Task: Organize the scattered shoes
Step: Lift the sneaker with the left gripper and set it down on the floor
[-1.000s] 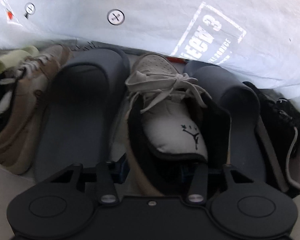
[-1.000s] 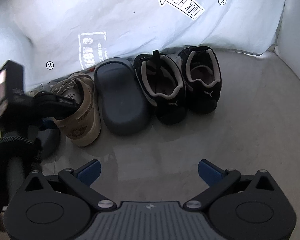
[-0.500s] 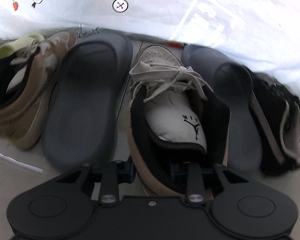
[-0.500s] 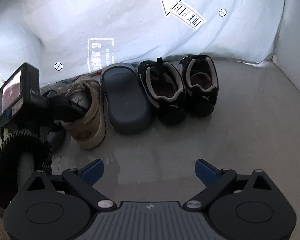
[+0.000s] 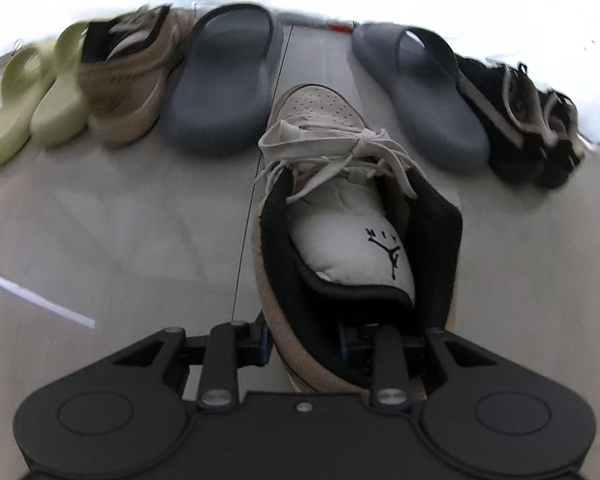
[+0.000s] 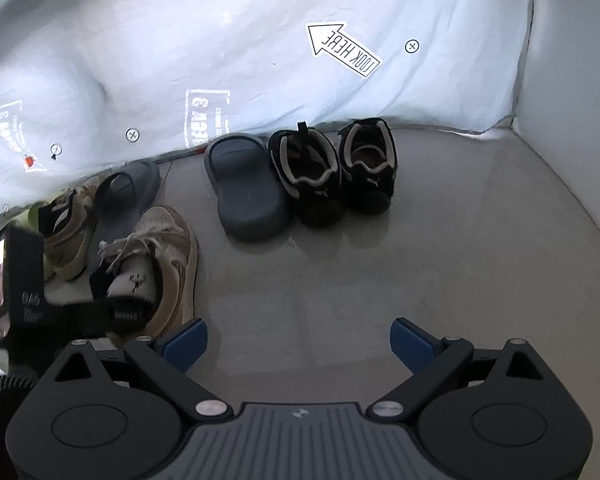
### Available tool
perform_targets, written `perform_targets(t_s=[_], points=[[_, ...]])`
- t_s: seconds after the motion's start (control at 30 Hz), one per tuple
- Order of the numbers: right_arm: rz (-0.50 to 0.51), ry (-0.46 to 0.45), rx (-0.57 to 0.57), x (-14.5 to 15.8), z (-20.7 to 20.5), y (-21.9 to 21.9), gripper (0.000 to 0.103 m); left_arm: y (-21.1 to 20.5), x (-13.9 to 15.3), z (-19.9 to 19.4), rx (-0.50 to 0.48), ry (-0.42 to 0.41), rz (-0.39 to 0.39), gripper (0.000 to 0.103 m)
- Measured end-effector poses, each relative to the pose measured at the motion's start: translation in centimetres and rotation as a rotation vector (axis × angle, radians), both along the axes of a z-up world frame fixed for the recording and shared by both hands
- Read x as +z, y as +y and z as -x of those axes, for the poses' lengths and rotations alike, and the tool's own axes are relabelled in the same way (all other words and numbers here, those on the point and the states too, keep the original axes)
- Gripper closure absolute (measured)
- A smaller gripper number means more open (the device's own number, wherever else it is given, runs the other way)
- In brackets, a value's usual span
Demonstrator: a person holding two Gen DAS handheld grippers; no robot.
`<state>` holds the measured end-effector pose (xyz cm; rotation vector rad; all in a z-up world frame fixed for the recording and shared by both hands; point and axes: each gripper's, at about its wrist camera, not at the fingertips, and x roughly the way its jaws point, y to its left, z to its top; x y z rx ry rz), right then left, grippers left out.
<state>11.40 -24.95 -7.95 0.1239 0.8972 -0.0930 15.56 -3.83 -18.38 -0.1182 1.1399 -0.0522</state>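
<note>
At the bottom centre of the left wrist view, the left gripper (image 5: 306, 346) is gripping the heel collar of a tan-and-white high-top sneaker with white laces and a black lining (image 5: 352, 216), its jaws clamped on the collar wall, one inside the shoe and one outside. The sneaker is sitting in the middle of the frame, toe pointing away, over the pale grey tiled floor (image 5: 120, 240). At the bottom of the right wrist view, the right gripper (image 6: 299, 340) is hanging over bare floor, its blue-padded jaws standing wide apart with nothing between them.

Farther back, a row of shoes is lining the foot of a white printed sheet (image 6: 220, 60). From the upper left of the left wrist view: a pair of light green foam slides (image 5: 32, 96), a matching tan high-top sneaker (image 5: 128, 92), a dark grey foam slide (image 5: 224, 80), a gap, a second dark grey slide (image 5: 424, 100), and a pair of black sneakers with grey trim (image 5: 528, 116) at the upper right.
</note>
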Motion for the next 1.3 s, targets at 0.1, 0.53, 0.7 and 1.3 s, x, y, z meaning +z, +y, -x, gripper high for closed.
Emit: perform_targets(t_s=[0.1, 0.53, 0.7, 1.3], points=[[-0.006, 0.025, 0.014, -0.4, 1.7, 0.1, 0.006, 0.2, 0.2, 3.0, -0.009, 0.015, -0.002, 0.073], [0.021, 0.076, 0.13, -1.2, 7.3, 1.2, 0.005, -1.1, -0.4, 9.9, -0.032, 0.099, -0.014, 0.072], [0.019, 0.085, 0.137, -1.2, 8.4, 0.3, 0.005, -1.4, -0.5, 10.1, -0.018, 0.127, -0.006, 0.07], [-0.182, 0.15, 0.381, -3.3, 7.6, 3.5, 0.019, 3.8, 7.2, 16.5, 0.089, -0.333, 0.001, 0.026]])
